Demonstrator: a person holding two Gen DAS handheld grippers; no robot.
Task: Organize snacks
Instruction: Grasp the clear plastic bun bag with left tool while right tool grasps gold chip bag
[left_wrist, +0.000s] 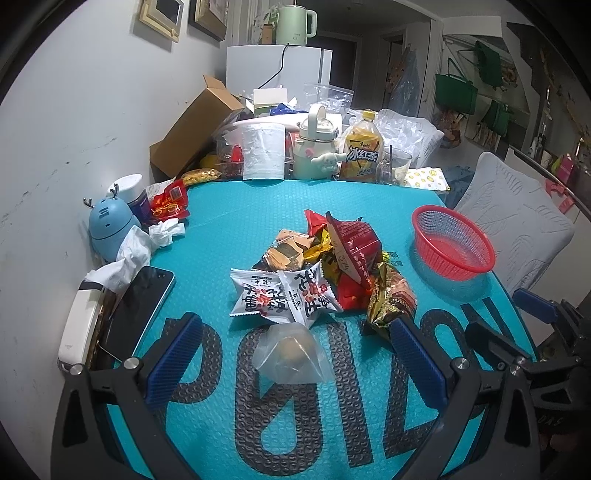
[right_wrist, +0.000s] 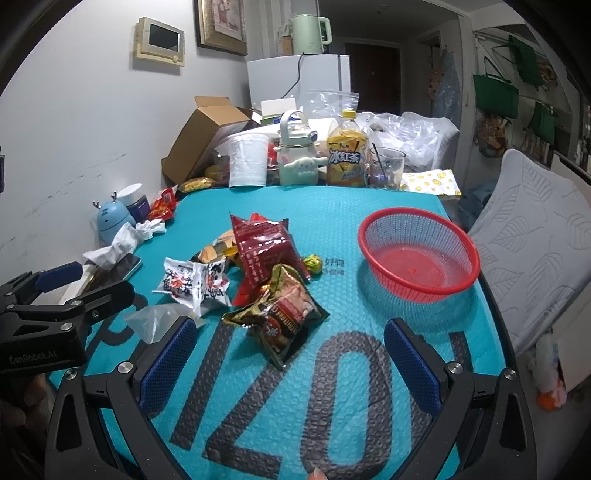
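Crinkled foil and plastic make up the snack pile (left_wrist: 317, 273) heaped at the middle of the teal bubble-wrap mat (left_wrist: 229, 229): two white peanut packets (left_wrist: 280, 295) at its near edge, a large dark-red bag (right_wrist: 264, 251) propped on top, a gold-and-brown packet (right_wrist: 284, 321) sliding off toward five o'clock, and orange-wrapped pieces (left_wrist: 286, 253) behind. A clear bag holding something round and tan (left_wrist: 291, 352) lies apart from the heap at six o'clock in the left wrist view. At three o'clock from the pile sits a red mesh basket (right_wrist: 419, 254), upright, with nothing in it, near the mat's right edge. The left gripper (left_wrist: 295, 362) hovers with its blue-padded fingers (left_wrist: 173, 358) spread wide to either side of the clear bag, gripping nothing. The right gripper (right_wrist: 291, 363) likewise has its pads far apart over the mat's large dark lettering, with the gold packet just ahead of it. Farther out, at twelve o'clock, an iced-tea bottle (left_wrist: 362, 151), a cream kettle-shaped bottle (left_wrist: 314, 147) and a cardboard box (left_wrist: 195, 129) crowd the table's back edge; at nine o'clock lie crumpled tissues (left_wrist: 162, 232), a blue deer-antlered gadget (left_wrist: 109, 229) and a phone (left_wrist: 136, 314).
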